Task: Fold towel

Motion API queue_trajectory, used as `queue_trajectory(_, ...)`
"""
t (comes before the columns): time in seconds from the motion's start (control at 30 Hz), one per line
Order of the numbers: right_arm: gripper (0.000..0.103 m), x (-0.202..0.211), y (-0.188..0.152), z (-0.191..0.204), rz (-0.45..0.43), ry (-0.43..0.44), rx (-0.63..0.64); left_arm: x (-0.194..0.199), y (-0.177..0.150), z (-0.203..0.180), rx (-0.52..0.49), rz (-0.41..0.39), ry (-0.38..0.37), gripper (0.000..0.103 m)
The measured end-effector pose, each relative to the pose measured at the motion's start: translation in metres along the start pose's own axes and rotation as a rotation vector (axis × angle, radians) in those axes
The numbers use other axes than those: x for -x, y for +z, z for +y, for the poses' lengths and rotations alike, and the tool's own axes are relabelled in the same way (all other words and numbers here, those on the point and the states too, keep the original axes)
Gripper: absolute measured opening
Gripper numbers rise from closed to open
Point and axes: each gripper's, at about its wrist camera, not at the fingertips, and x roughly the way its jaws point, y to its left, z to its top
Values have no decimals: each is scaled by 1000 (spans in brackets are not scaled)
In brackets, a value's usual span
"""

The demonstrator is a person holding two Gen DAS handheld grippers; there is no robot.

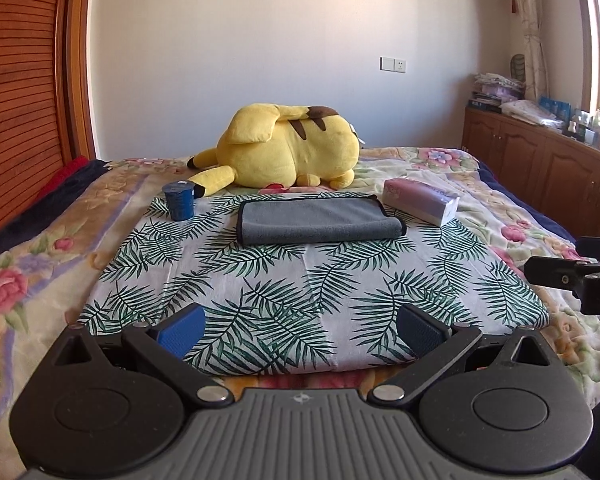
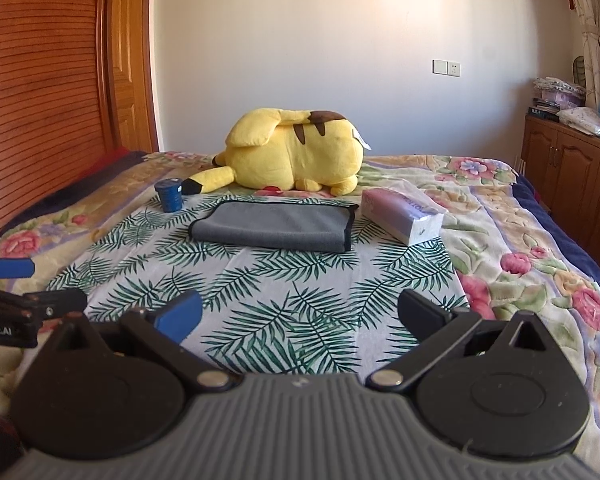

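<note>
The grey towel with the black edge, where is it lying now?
The grey microfibre towel with black edging lies folded on the leaf-print cloth, between the blue cup at left and the tissue pack at right, before the yellow plush toy.

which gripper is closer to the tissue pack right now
Right, though narrowly. The right gripper sits back from the tissue pack, which lies ahead to its right; the left gripper is farther left, both open.

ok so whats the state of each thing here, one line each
towel: folded, flat on the leaf cloth, not held
left hand-held gripper: open, empty
right hand-held gripper: open, empty
cup: upright, left of towel
tissue pack: lying flat, right of towel
plush: on its side behind towel
</note>
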Motion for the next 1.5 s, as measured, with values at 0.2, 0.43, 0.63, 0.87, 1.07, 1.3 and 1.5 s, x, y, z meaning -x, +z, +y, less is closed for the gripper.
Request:
queue_trajectory(0.2, 103, 1, -2, -1, -29, -15, 0, 1, -6, -2, -24, -33, 28, 87)
queue_trajectory(0.43, 103, 5, -2, -4, -69, -22, -12, 8, -6, -7, -60, -89, 29, 87)
queue_trajectory(0.63, 103, 9, -4, -7, -100, -30, -27, 16, -5, -8, -65, -134, 31, 87)
queue_trajectory(0.87, 103, 13, -4, -6, -130, -38, -15, 20, -4, -4, -45, -160, 38, 87)
queue_trajectory(1.07, 103, 16, -4, -8, -153, -48, -17, 23, -3, -1, -24, -176, 42, 87)
queue_trajectory(1.3, 103, 17, -5, -11, -163, -73, -30, 26, -2, -1, -26, -190, 46, 87)
queue_trajectory(1.5, 103, 17, -5, -11, -164, -73, -30, 26, -2, -1, -33, -189, 45, 87)
